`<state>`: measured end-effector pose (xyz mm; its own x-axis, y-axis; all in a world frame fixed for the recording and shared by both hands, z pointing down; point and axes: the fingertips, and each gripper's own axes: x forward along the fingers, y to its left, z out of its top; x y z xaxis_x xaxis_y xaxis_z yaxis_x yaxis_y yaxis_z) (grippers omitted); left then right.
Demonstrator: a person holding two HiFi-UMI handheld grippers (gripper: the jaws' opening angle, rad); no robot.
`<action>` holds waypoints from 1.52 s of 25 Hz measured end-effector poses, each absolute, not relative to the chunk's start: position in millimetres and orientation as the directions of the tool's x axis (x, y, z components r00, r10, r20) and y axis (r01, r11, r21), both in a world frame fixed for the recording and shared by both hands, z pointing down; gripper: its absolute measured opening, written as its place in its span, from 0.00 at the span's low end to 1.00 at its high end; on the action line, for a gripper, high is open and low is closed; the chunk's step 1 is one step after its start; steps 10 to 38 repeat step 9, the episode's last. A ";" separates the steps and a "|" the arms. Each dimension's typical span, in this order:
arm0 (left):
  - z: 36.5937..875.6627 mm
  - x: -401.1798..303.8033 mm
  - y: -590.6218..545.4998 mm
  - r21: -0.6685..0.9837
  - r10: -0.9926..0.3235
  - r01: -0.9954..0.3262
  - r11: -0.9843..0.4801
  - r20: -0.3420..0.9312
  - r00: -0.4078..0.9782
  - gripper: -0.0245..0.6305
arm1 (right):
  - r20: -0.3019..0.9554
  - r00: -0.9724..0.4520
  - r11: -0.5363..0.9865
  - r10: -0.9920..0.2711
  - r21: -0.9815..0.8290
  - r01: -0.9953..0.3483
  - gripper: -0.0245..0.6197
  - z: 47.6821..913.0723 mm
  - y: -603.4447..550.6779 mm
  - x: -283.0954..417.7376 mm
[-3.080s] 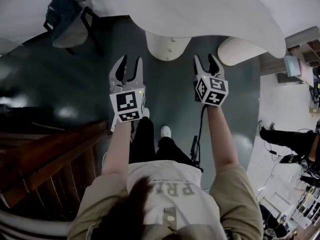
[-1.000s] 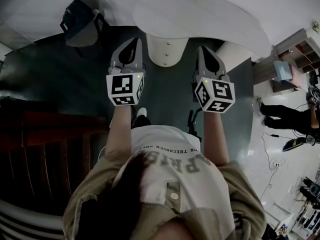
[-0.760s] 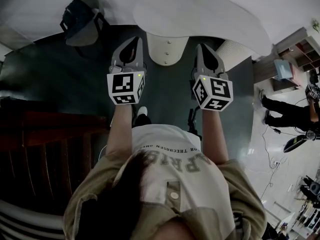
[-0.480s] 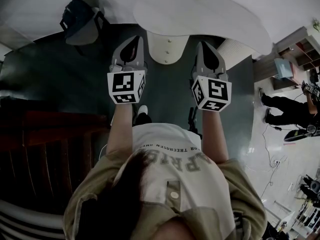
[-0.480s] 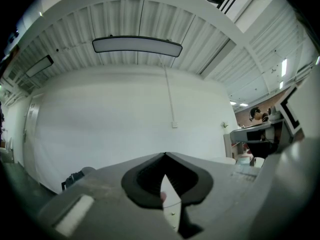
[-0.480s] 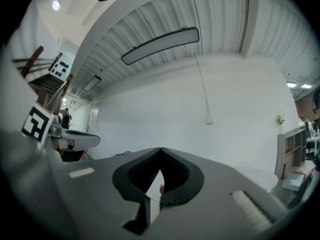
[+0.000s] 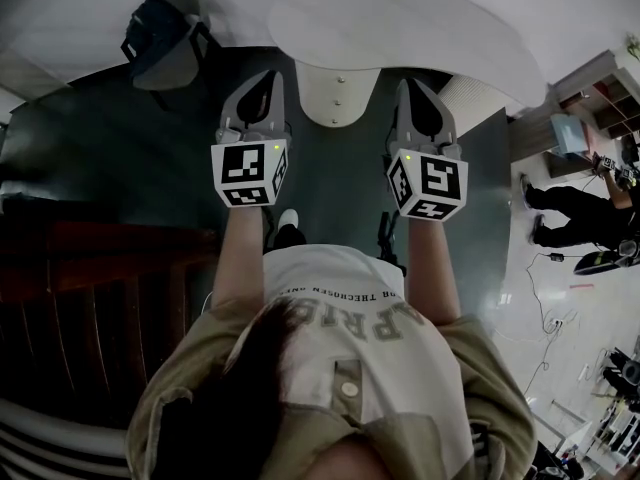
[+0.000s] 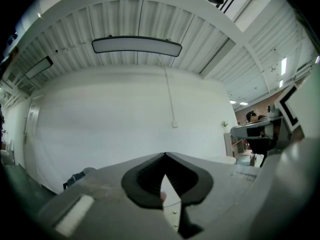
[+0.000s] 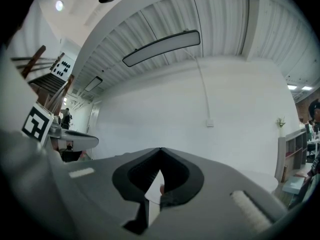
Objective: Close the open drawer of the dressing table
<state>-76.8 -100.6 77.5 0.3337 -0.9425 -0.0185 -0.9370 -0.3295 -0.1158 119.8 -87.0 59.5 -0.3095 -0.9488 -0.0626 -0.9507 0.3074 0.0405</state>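
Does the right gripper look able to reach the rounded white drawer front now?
Probably yes: the right gripper, shut, is close beside the rounded white drawer front, and nothing shows between them.

At the head view's upper centre, the pale rounded drawer front with small knobs (image 7: 338, 93) is largely covered by the white oval tabletop (image 7: 400, 28); how far it stands out cannot be told. At the right edge, a person in dark trousers (image 7: 562, 213) is cut off. The left gripper view's lower half is blocked by the grey left gripper (image 8: 165, 154), leaving a sliver of that front.
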 end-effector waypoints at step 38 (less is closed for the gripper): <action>78.4 -80.2 -98.9 -0.118 -0.945 -0.939 -0.322 -0.012 0.325 0.05 | -0.053 -0.319 0.315 -0.946 0.063 -0.947 0.04 60.8 -86.4 117.5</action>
